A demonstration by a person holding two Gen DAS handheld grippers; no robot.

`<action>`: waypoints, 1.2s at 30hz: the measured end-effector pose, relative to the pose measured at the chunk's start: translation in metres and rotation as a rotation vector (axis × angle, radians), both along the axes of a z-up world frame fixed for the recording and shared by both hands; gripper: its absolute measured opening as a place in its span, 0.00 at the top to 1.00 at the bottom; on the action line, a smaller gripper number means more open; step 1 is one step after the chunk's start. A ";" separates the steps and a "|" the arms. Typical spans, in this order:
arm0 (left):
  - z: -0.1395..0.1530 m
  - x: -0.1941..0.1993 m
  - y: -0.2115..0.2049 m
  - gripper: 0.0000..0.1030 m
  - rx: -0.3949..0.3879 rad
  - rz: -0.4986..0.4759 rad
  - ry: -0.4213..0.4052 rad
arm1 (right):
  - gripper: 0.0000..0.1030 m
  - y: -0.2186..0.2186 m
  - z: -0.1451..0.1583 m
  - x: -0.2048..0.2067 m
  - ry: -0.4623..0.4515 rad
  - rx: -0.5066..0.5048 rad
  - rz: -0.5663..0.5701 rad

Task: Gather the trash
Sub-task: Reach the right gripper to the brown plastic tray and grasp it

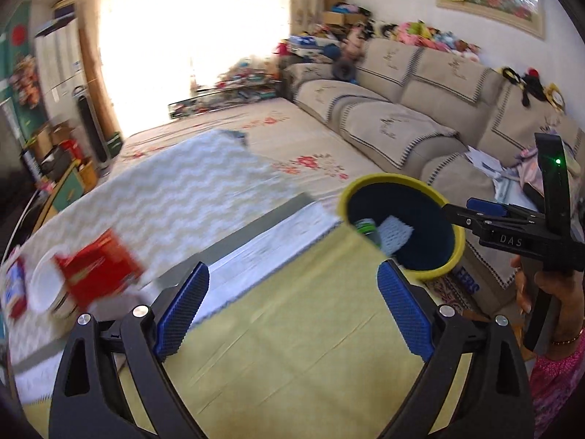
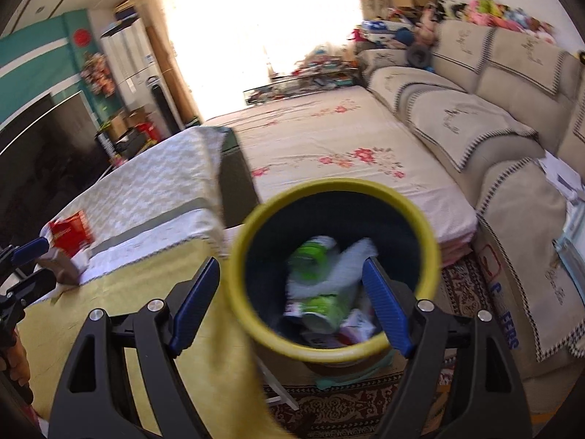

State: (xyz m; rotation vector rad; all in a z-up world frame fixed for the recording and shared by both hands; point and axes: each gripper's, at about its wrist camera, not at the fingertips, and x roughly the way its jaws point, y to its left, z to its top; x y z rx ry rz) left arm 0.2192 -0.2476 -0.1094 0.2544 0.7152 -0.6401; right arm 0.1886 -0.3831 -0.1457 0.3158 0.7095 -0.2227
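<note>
- Trash on the left: red carton (image 1: 98, 267) lies on the zigzag white cloth (image 1: 175, 190) at the table's left end, next to a white bowl-like dish (image 1: 43, 288) and a red-and-white packet (image 1: 14, 289); all blurred, labels unreadable.
- Your left gripper (image 1: 292, 305) has its jaws spread wide, blue pads (image 1: 181, 312) well apart, nothing between them, only yellow tablecloth (image 1: 292, 347) below.
- In the right wrist view your left gripper's blue tips show at the far left edge, near the red carton and a brownish wrapper (image 2: 60, 267); contact cannot be told.
- Yellow-rimmed bin (image 2: 331, 350) stands off the table's right edge, over a patterned rug (image 2: 464, 292).
- Inside the bin: green-labelled cans (image 2: 327, 309), white foam netting (image 2: 351, 259), a red-and-white package (image 2: 356, 327), blurred.
- Your right gripper (image 2: 292, 305) is open wide and holds nothing; its left pad sits outside the bin rim, right pad over the bin mouth.
- In the left wrist view your right gripper sits just right of the bin, your hand (image 1: 544, 289) on its handle.
- Beige sofa (image 1: 420, 109) runs along the right, beside a floral-sheeted bed (image 1: 292, 135).
</note>
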 end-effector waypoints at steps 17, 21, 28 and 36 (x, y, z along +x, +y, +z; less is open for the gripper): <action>-0.017 -0.045 0.257 0.06 -0.101 0.469 -0.009 | 0.24 0.230 0.016 0.109 0.003 0.131 0.470; -0.019 -0.049 0.263 0.06 -0.128 0.457 -0.003 | 0.23 0.256 0.008 0.125 0.042 0.148 0.446; -0.020 -0.050 0.263 0.06 -0.149 0.442 0.007 | 0.23 0.282 -0.004 0.135 0.053 0.084 0.402; -0.026 -0.047 0.259 0.06 -0.140 0.437 0.024 | 0.37 0.274 -0.004 0.135 0.027 0.090 0.388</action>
